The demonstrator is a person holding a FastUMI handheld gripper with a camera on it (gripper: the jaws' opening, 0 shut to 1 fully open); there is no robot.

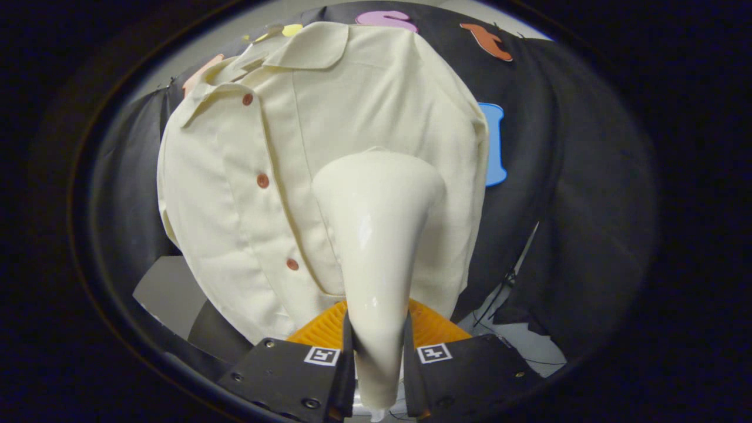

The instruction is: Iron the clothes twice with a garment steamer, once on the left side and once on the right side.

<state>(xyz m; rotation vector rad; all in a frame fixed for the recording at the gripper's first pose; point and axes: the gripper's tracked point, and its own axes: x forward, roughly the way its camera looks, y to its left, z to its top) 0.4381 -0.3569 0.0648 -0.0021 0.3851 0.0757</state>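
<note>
A cream short-sleeved shirt [252,176] with brown buttons hangs in front of the black booth wall, its collar at the top. My gripper [376,346] is shut on the handle of a glossy cream garment steamer [376,235], both fingers pressing its narrow lower end. The steamer widens upward, and its head lies against the shirt's panel to the right of the button placket, about level with the middle button. The shirt's lower hem is hidden behind the steamer and my fingers.
A grey flat surface [170,291] sits low to the left of the shirt. Thin dark cables [499,294] hang by a pale surface low on the right. The black cloth wall [576,194] wraps round behind.
</note>
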